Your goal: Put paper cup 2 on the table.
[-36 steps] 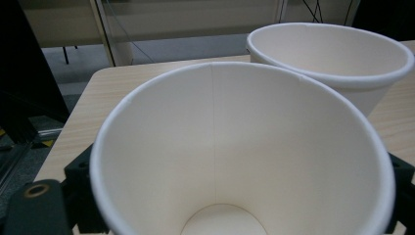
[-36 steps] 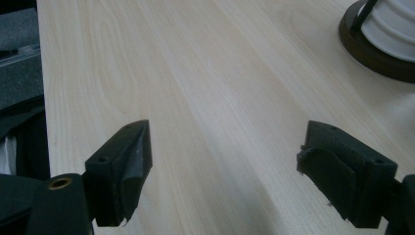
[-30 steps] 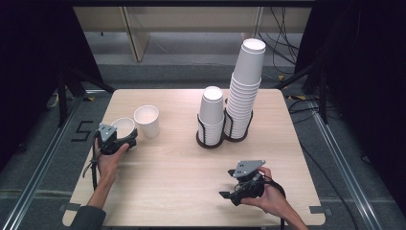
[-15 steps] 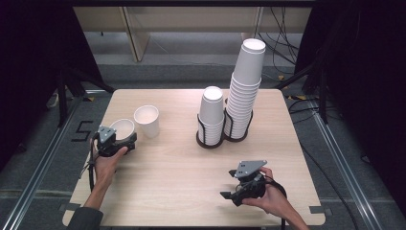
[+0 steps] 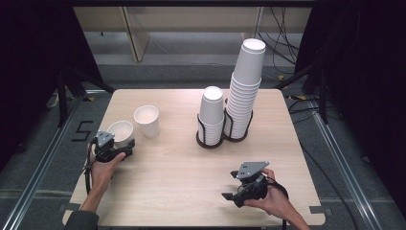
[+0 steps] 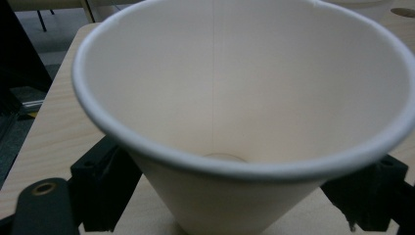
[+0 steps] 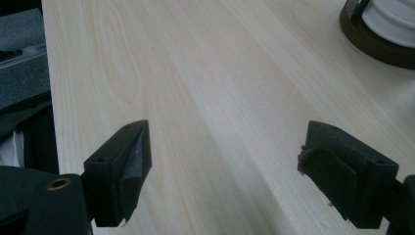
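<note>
1. My left gripper (image 5: 125, 146) has just been closing; its jaws now clamp the lower wall of one paper cup (image 5: 120, 132), which stands mouth up near the table's (image 5: 172, 172) left edge.
2. A second loose cup (image 5: 147, 120) stands upright just beside it.
3. Two stacks of cups sit in one black holder (image 5: 210, 140): a short stack (image 5: 211, 112) and a tall stack (image 5: 245, 86).
4. My right gripper (image 5: 230, 196) rests near the front edge, jaws apart over bare wood.
</note>
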A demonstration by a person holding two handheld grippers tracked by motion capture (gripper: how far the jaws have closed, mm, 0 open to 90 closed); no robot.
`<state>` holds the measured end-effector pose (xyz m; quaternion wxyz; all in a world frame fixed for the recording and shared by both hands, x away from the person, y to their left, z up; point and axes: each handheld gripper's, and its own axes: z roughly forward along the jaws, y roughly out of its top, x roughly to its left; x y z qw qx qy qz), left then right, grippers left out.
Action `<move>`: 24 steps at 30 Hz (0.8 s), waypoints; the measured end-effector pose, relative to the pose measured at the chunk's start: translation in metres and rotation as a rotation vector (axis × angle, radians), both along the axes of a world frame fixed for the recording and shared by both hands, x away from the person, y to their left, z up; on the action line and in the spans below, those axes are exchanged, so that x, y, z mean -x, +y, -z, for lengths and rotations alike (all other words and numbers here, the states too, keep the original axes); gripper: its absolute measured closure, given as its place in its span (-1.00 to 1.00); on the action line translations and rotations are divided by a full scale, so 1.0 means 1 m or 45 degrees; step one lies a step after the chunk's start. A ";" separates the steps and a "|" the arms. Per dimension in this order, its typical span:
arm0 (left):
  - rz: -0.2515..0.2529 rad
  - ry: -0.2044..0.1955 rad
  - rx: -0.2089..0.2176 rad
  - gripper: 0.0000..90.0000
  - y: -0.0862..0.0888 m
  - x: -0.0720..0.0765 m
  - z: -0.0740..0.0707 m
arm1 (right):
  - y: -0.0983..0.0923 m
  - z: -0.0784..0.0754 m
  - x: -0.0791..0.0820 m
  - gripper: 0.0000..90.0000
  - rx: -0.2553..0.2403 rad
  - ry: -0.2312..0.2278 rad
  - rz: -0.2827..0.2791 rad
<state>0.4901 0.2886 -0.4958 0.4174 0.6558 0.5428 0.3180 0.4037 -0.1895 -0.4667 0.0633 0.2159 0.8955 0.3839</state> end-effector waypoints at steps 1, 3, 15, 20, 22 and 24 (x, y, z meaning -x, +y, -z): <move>0.004 0.005 0.007 -0.68 0.000 0.001 0.000 | 0.000 0.000 0.000 -0.57 -0.002 -0.003 -0.005; 0.009 0.014 0.006 -0.68 0.001 0.003 -0.002 | -0.001 0.000 0.000 -0.57 -0.002 -0.019 -0.003; 0.002 0.046 -0.018 -0.68 0.002 0.023 -0.001 | -0.005 0.001 0.001 -0.57 -0.001 -0.008 -0.008; -0.007 0.065 -0.014 -0.68 0.001 0.032 -0.005 | -0.006 0.001 0.003 -0.57 -0.001 0.004 0.011; -0.009 0.059 -0.006 -0.68 -0.001 0.037 -0.006 | -0.006 0.001 0.003 -0.57 -0.004 0.000 0.007; -0.015 0.057 0.013 -0.68 -0.003 0.041 -0.009 | -0.007 0.001 0.003 -0.57 -0.008 -0.010 0.000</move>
